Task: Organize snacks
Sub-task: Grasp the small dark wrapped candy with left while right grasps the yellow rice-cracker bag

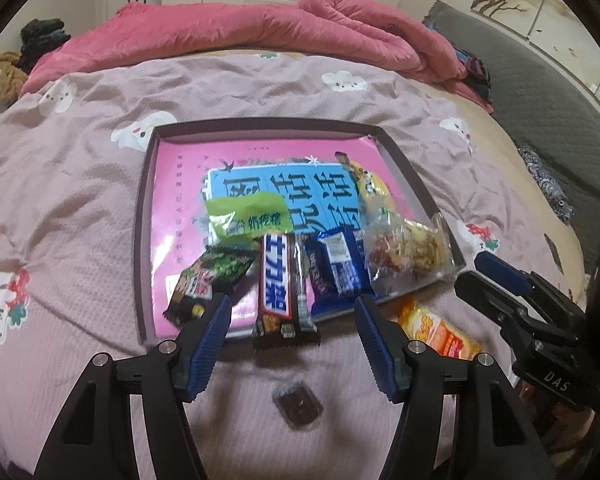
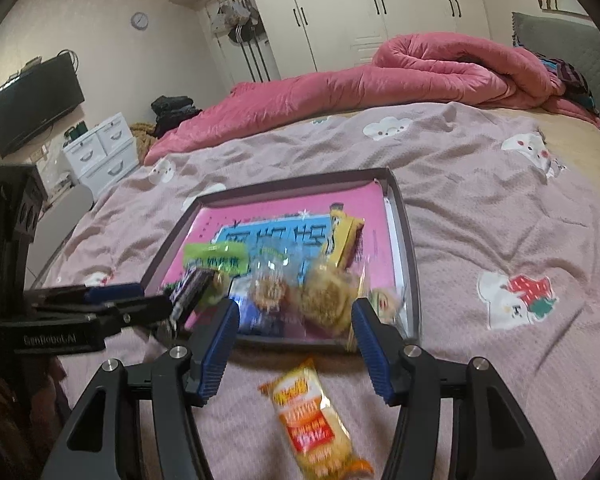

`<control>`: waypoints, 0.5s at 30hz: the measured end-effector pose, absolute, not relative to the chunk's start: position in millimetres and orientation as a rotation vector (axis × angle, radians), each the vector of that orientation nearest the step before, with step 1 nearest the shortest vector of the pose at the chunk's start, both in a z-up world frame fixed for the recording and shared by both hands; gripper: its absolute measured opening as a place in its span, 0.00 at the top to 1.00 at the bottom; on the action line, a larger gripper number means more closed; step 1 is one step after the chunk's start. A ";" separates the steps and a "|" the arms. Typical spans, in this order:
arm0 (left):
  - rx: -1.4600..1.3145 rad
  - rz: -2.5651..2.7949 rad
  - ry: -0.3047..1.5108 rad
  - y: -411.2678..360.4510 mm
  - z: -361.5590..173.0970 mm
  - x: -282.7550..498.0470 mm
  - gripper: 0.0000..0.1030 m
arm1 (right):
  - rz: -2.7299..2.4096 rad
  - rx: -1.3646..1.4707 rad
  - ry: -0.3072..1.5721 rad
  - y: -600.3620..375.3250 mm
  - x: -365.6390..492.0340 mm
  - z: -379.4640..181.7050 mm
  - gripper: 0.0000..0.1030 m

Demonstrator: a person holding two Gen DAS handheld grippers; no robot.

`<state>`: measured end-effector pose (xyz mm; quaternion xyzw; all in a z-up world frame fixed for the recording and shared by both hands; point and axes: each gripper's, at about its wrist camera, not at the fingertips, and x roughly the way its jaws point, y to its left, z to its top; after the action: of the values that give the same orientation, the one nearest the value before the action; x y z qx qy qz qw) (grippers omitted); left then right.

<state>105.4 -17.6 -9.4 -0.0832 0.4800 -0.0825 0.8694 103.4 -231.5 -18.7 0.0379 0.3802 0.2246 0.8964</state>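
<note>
Both hand-held grippers hover released over the snack tray on my bed.

From the left, my left hand-held gripper [image 1: 294, 312] hangs with its blue pads spread wide and nothing between them, above the near edge of the tray [image 1: 142, 216]. In the tray I see a dark green-and-black packet [image 1: 208, 280], a light green packet [image 1: 248, 216] behind it, a brown chocolate bar [image 1: 280, 292] overhanging the near rim, a blue bar [image 1: 336, 266], a clear bag of mixed snacks [image 1: 408, 248] and a yellow packet [image 1: 370, 184] farther back. A small dark square [image 1: 299, 404] lies on the bedspread [image 1: 60, 184] below the gripper. My right hand-held gripper [image 2: 294, 320] is also spread and empty, with an orange-and-yellow packet [image 2: 312, 416] lying on the bedspread just outside the tray, between its fingers.
</note>
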 end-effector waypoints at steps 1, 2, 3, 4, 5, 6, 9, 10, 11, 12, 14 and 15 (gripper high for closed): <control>-0.174 -0.172 1.007 -16.9 -9.8 103.3 0.36 | 0.467 0.073 0.794 -231.7 100.4 -20.1 0.44; -0.173 -0.172 1.011 -16.2 -10.1 100.4 0.36 | 0.468 0.069 0.801 -232.1 98.0 -21.4 0.44; -0.172 -0.171 1.015 -15.4 -10.9 98.5 0.36 | 0.471 0.064 0.811 -232.3 95.5 -23.0 0.43; -0.173 -0.168 1.022 -14.3 -12.1 95.5 0.36 | 0.471 0.060 0.817 -232.2 93.9 -24.3 0.43; -0.175 -0.168 1.026 -13.4 -12.9 94.2 0.36 | 0.470 0.055 0.822 -232.2 91.9 -25.5 0.43; -0.178 -0.170 1.029 -12.6 -13.8 92.3 0.36 | 0.470 0.048 0.828 -231.9 90.1 -26.6 0.43; -0.182 -0.163 1.037 -9.8 -15.7 87.5 0.36 | 0.469 0.038 0.830 -230.8 85.8 -27.8 0.43; -0.186 -0.162 1.040 -9.1 -16.2 87.1 0.36 | 0.468 0.037 0.832 -230.8 84.8 -28.3 0.43; -0.192 -0.162 1.043 -8.3 -16.8 86.1 0.36 | 0.471 0.033 0.834 -230.1 83.6 -28.9 0.43; -0.196 -0.162 1.046 -8.1 -17.5 84.9 0.36 | 0.472 0.026 0.835 -229.4 83.0 -29.4 0.43; -0.196 -0.162 1.050 -8.4 -18.5 83.5 0.36 | 0.467 0.009 0.837 -228.2 80.6 -30.4 0.43; -0.197 -0.162 1.055 -8.8 -19.4 82.6 0.36 | 0.468 0.004 0.838 -227.7 80.0 -30.6 0.43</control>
<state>82.6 -8.8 -19.4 -0.0936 0.5019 -0.0772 0.8564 80.0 -227.7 -30.6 0.0021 0.4031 0.2250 0.8871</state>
